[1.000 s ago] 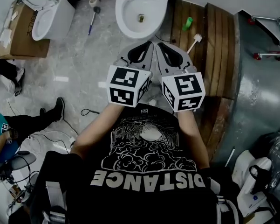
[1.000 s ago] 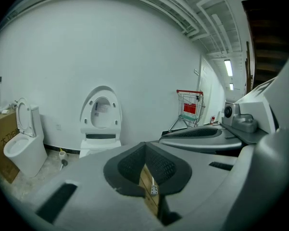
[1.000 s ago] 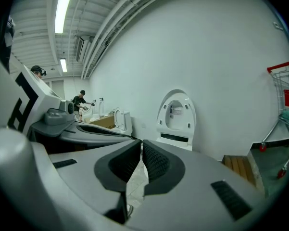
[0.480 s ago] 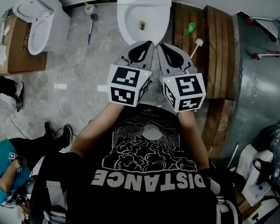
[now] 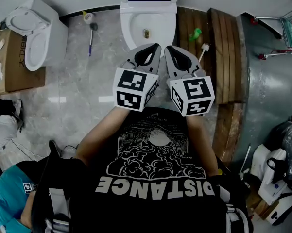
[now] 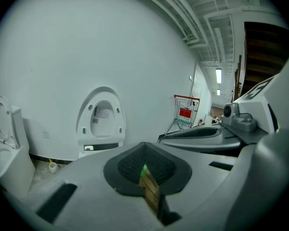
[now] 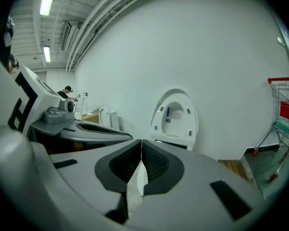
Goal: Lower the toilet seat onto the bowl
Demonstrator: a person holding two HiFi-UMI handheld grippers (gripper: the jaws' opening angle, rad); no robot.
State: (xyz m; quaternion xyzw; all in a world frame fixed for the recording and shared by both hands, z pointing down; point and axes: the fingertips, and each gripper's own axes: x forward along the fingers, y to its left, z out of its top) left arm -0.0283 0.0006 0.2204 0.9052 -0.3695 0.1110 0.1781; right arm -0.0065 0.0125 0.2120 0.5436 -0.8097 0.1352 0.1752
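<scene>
Left gripper [image 5: 154, 47] and right gripper [image 5: 168, 48], both clenched shut on nothing, hover side by side just in front of the toilet bowl [image 5: 131, 21], tips pointing at it. Behind the bowl the toilet seat [image 6: 102, 119] stands raised, upright against the white wall. Right of the bowl, a green object [image 5: 196, 34] and a white brush [image 5: 204, 47] lie on a wooden platform [image 5: 226, 57]. Left of the bowl lies a long-handled brush [image 5: 91, 35]; farther left stands a second toilet [image 5: 36, 33].
</scene>
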